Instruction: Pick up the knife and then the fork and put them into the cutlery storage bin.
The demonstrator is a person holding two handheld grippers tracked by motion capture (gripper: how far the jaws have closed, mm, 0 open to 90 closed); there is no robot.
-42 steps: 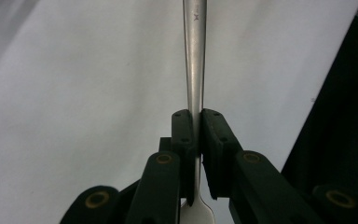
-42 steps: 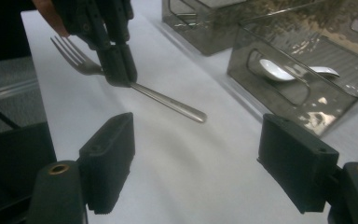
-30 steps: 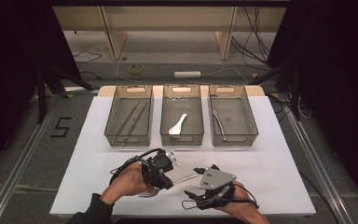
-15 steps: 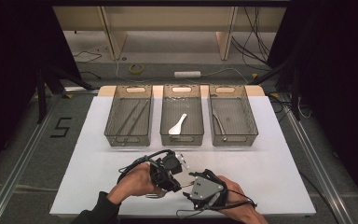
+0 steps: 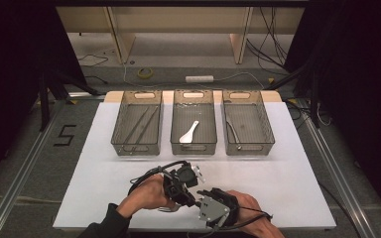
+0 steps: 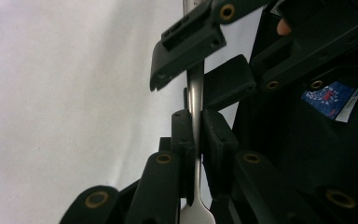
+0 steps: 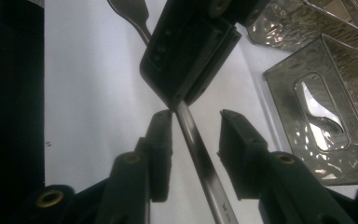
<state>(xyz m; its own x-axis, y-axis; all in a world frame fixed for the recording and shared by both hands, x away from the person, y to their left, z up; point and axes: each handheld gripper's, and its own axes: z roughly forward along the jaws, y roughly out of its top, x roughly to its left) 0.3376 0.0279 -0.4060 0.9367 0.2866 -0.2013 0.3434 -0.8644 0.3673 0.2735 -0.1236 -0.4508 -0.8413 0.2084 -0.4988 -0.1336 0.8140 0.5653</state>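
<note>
Spread beneath everything: a flat white rectangular table (image 5: 99,168). At its far side, three clear mesh-walled bins (image 5: 194,148) in a row, a white plastic spoon (image 5: 188,132) lying in the middle one. Near the front edge, meeting tip to tip: the left gripper (image 6: 196,135), clamped tight on a slim silver metal utensil handle (image 6: 195,93), and the right gripper (image 7: 193,140), jaws parted around that handle (image 7: 200,149), not pinching.
</note>
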